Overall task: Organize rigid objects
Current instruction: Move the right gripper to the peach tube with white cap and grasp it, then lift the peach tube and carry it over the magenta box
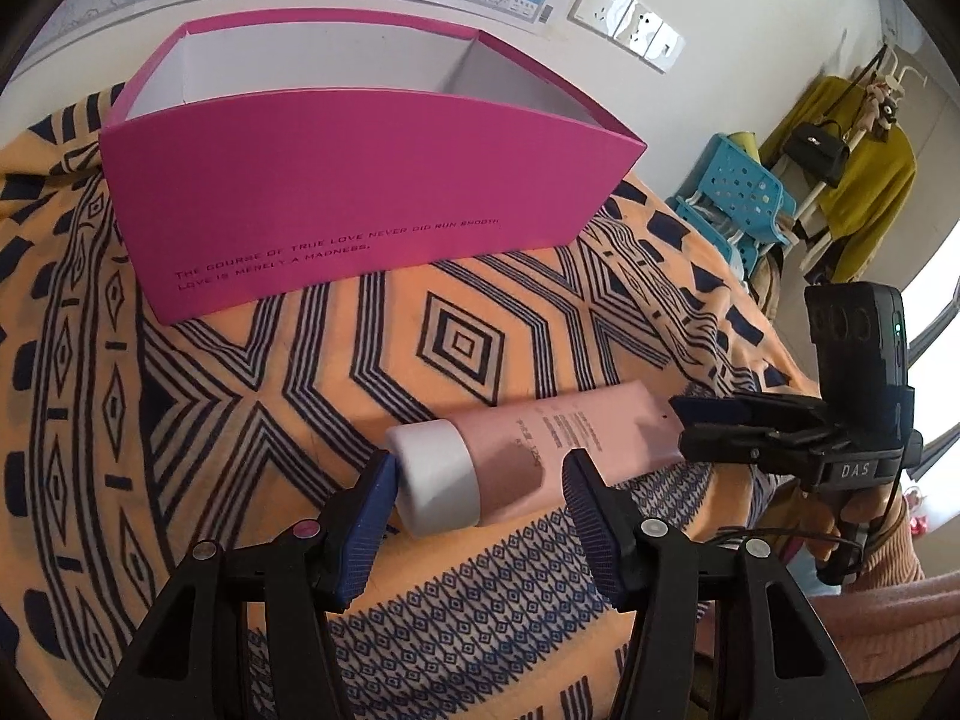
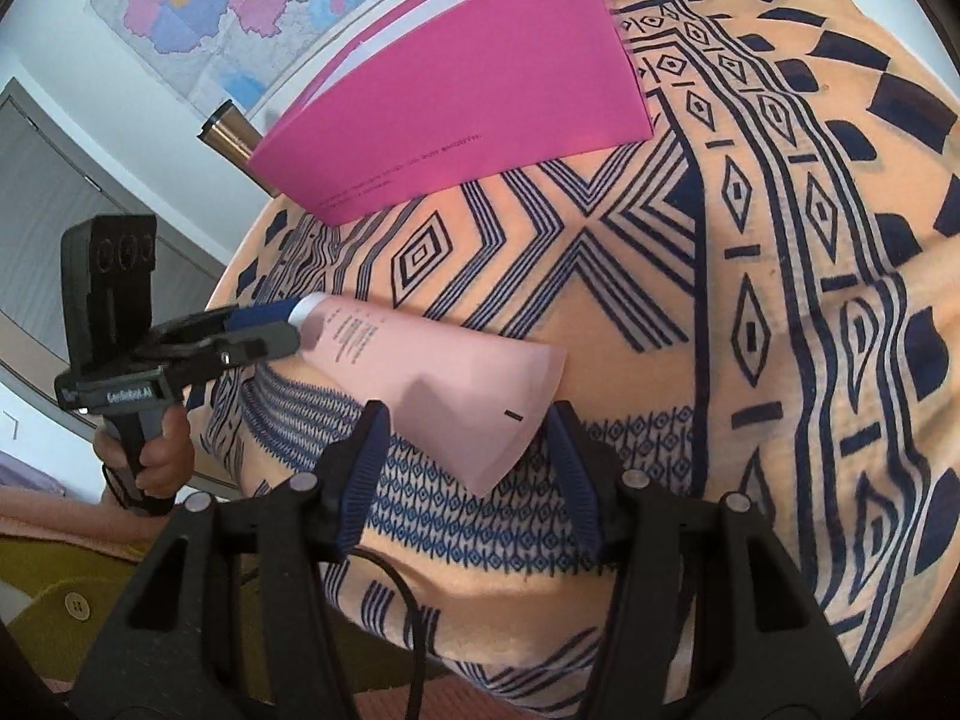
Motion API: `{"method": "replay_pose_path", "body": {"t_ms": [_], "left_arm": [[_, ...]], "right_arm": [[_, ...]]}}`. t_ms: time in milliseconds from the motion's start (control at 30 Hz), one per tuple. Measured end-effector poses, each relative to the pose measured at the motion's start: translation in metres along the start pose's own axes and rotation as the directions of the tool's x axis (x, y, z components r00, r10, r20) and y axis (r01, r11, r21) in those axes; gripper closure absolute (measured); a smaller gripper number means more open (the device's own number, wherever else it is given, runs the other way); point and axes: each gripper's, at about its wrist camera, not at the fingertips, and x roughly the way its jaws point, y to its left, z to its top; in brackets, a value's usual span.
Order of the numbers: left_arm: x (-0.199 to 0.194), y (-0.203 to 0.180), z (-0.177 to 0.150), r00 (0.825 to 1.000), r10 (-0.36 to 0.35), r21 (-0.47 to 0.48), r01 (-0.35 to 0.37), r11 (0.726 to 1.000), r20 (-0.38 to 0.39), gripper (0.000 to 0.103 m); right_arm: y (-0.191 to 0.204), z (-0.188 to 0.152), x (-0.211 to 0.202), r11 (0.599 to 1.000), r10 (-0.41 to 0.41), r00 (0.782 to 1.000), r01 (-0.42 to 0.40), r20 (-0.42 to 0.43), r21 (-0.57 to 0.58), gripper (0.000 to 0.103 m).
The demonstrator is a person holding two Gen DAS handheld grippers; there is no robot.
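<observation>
The pink box [image 1: 360, 204] is standing open-topped well beyond both sets of fingers, apparently empty, on the patterned orange cloth [image 1: 240, 420] that is covering the surface. The pink tube [image 1: 540, 450] is lying flat on that cloth, its white cap [image 1: 438, 480] end sitting between the left gripper [image 1: 480, 504] fingers and its flat crimped tail between those of the right gripper [image 2: 462, 456]. Both pairs are standing apart around it, pads not yet pressing as far as shows. It is probably light, smooth and somewhat squashy in the body; the stiff cap looks the surest hold. Behind, a wall map [image 2: 240, 6] is hanging.
</observation>
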Motion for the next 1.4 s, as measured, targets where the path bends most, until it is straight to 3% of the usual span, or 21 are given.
{"method": "replay_pose_path", "body": {"t_ms": [567,867,933,1100,1400], "left_arm": [[0.008,0.007,0.016,0.999,0.022,-0.077,-0.019,0.997,0.034,0.047],[0.001,0.008,0.009,0.999,0.040,-0.078,-0.037,0.996,0.030,0.047],[0.000,0.009,0.007,0.999,0.035,-0.084,-0.033,0.996,0.026,0.053],[0.001,0.006,0.005,1.000,-0.003,-0.093,0.005,0.996,0.019,0.053],[0.001,0.000,0.009,0.999,0.020,-0.078,-0.018,0.997,0.026,0.053]], "right_arm": [[-0.002,0.027,0.003,0.997,-0.074,0.994,0.075,0.085,-0.008,0.048],[-0.011,0.029,0.010,0.997,-0.072,0.995,0.071,0.070,0.007,0.049],[-0.012,0.028,0.010,0.998,-0.066,0.995,0.065,0.072,0.008,0.049],[-0.012,0.028,0.010,0.998,-0.068,0.995,0.068,0.073,0.006,0.049],[-0.007,0.029,0.006,0.997,-0.074,0.993,0.074,0.088,0.005,0.049]]}}
